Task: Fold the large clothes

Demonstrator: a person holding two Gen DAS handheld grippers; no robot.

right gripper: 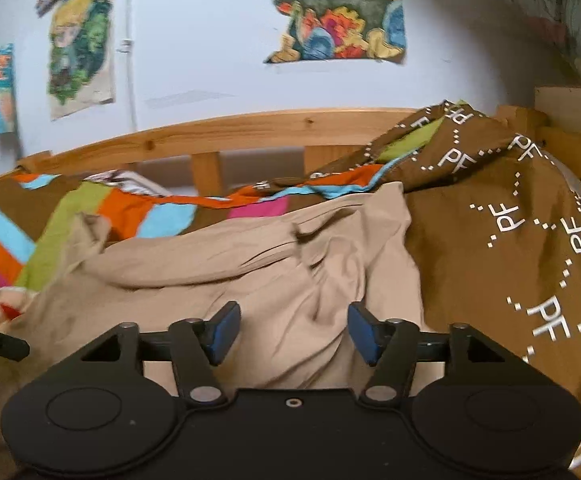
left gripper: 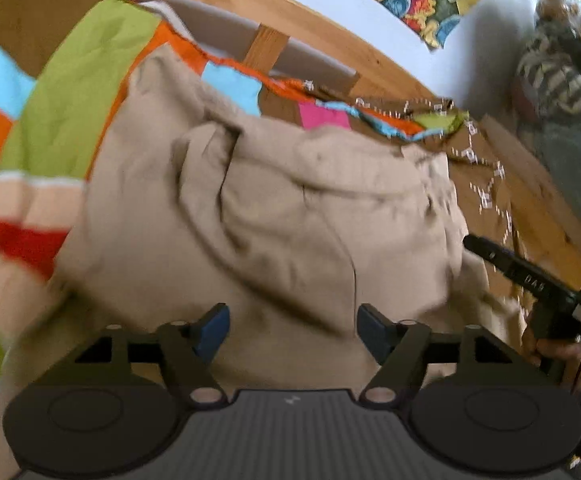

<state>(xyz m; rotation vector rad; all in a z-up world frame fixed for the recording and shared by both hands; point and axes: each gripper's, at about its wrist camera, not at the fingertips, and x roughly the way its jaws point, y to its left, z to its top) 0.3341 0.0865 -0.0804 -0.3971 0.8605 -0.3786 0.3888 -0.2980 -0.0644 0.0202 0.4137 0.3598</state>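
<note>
Left black two-finger gripper [left gripper: 293, 330] with blue pads spread wide, gripping nothing, poised over rumpled beige cotton garment [left gripper: 274, 216]. Right black gripper [right gripper: 293, 330] likewise agape and empty above same cloth. Garment heaped, unfolded, on patchwork bedspread of brown, green and orange [right gripper: 490, 232], before pine bed rail [right gripper: 250, 128]. Likely still spreading flat; next, pinching opposite edges and drawing taut.

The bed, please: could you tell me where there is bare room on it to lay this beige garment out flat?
Free cover shows left of the beige garment, on the striped patchwork duvet up to the wooden bed rail, and right of it on the brown lettered fabric, though that is bunched. The middle is crowded by the crumpled garment; both grippers stand open above it.
</note>
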